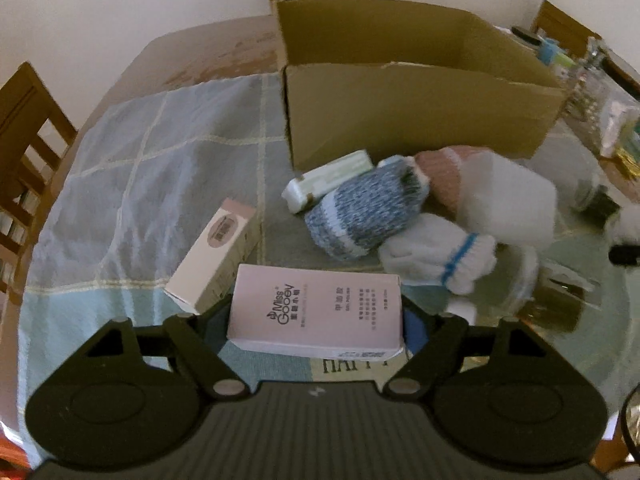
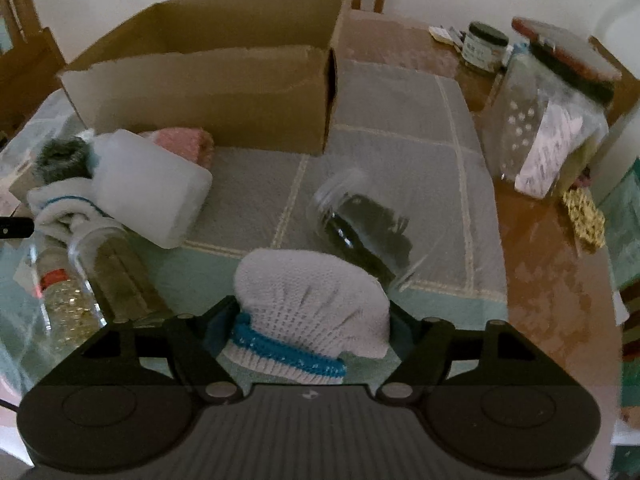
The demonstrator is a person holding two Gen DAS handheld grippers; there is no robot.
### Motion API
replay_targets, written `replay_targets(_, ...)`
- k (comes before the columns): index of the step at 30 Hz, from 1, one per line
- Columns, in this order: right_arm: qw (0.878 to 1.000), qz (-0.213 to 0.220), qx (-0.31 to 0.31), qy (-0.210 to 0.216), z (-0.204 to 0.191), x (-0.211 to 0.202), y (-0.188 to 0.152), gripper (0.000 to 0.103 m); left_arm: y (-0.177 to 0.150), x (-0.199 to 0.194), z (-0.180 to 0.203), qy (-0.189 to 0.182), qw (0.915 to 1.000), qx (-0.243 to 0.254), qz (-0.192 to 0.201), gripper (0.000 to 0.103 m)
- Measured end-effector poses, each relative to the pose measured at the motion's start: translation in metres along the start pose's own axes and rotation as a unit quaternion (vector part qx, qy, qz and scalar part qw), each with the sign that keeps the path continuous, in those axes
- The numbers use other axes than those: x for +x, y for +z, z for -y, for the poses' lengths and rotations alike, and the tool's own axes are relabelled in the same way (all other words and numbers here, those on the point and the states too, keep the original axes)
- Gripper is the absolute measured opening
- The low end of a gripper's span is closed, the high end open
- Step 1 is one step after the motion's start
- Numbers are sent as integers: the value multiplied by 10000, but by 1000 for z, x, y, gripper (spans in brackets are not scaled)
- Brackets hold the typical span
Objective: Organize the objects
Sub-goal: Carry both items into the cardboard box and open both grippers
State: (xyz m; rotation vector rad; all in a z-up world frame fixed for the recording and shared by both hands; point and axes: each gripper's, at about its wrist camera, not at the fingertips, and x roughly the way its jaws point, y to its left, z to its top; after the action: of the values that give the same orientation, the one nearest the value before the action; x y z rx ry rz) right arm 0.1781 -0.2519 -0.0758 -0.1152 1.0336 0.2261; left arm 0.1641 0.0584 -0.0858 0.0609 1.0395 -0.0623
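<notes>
Left wrist view: my left gripper (image 1: 316,320) holds a pink box (image 1: 316,312), right gripper (image 2: 310,328) a white sock (image 2: 312,304); the carton (image 1: 420,112) ahead looks empty, most items unsorted

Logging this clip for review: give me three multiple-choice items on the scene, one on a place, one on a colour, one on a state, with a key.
1. Where does the cardboard box stand?
A. on the far side of the checked cloth, beyond the loose items
B. on a chair
C. on the floor

2. What colour is the band on the white sock in the right tool?
A. red
B. blue
C. yellow

3. What is between the fingers of the left tool?
A. nothing
B. a glass jar
C. a pink carton

Key: 1 A, the box sits on the table behind the socks; 2 B, the cuff stripe is blue; 3 C, the carton is clamped from both sides.
</notes>
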Motion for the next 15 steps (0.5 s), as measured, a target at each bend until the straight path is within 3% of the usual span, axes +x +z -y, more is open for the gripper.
replay_targets(7, 9982, 176, -367, 432, -4, -35, 34, 80, 27, -30, 7, -197, 9996, 191, 39, 82)
replay_targets(15, 9912, 540, -888, 826, -20, -58, 87, 80, 79, -50, 14, -219, 9982, 370, 428, 82)
